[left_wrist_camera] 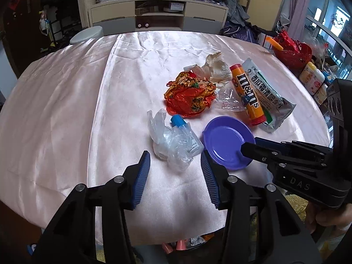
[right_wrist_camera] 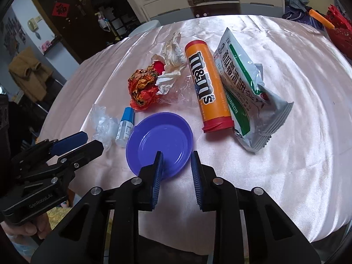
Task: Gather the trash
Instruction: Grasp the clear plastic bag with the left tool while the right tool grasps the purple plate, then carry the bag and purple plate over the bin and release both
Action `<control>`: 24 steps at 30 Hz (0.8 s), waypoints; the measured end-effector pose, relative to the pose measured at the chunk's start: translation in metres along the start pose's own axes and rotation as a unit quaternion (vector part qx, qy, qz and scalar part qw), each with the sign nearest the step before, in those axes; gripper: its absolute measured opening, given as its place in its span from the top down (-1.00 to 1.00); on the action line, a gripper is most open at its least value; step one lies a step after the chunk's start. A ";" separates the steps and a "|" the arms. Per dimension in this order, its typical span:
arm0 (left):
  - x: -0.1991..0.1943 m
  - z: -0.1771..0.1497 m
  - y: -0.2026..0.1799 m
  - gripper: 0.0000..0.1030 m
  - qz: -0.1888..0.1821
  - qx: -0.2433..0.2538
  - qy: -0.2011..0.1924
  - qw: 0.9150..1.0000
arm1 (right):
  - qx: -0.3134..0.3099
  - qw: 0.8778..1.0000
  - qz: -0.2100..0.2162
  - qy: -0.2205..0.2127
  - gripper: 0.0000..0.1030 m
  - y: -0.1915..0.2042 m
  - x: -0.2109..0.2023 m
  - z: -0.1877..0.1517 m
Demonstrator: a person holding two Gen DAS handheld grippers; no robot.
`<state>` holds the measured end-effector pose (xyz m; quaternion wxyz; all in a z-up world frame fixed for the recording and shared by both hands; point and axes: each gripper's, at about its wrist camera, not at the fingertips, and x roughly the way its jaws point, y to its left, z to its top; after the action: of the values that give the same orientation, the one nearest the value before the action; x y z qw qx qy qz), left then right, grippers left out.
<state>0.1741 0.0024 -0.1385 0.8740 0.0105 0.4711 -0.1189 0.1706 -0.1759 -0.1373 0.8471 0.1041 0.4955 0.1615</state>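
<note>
Trash is lying in a bunch on the pink tabletop [left_wrist_camera: 66,114], in the middle right of the left wrist view. Lowest in that view, the left hand-held gripper [left_wrist_camera: 175,171] is sitting partly open with nothing in it. The right hand-held gripper [right_wrist_camera: 176,171] is also partly open and empty, hanging over the near rim of the purple dish [right_wrist_camera: 160,143]. Just past the left one, the clear plastic wrap [left_wrist_camera: 169,140] is lying against a small blue-capped bottle [left_wrist_camera: 184,132]. It may get pinched along with the wrap. Farther up, the orange candy tube [left_wrist_camera: 247,94] is lying on its side and may roll away. The silver packet [left_wrist_camera: 270,96] beside it looks slippery.
</note>
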 end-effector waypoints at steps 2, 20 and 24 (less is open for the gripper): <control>0.006 0.000 0.002 0.32 -0.003 -0.001 0.006 1.000 | -0.001 1.000 -0.002 -0.002 0.54 0.001 0.001 0.000; 0.020 -0.011 0.004 0.90 -0.010 0.007 0.025 1.000 | -0.024 0.999 -0.033 -0.001 0.79 0.008 0.006 0.007; 0.013 -0.014 0.004 0.94 -0.011 0.005 0.019 1.000 | -0.037 0.999 -0.031 0.000 0.89 0.013 0.004 0.002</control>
<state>0.1700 0.0057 -0.1574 0.8633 0.0120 0.4873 -0.1307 0.1724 -0.1623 -0.1352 0.8548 0.0573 0.4925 0.1530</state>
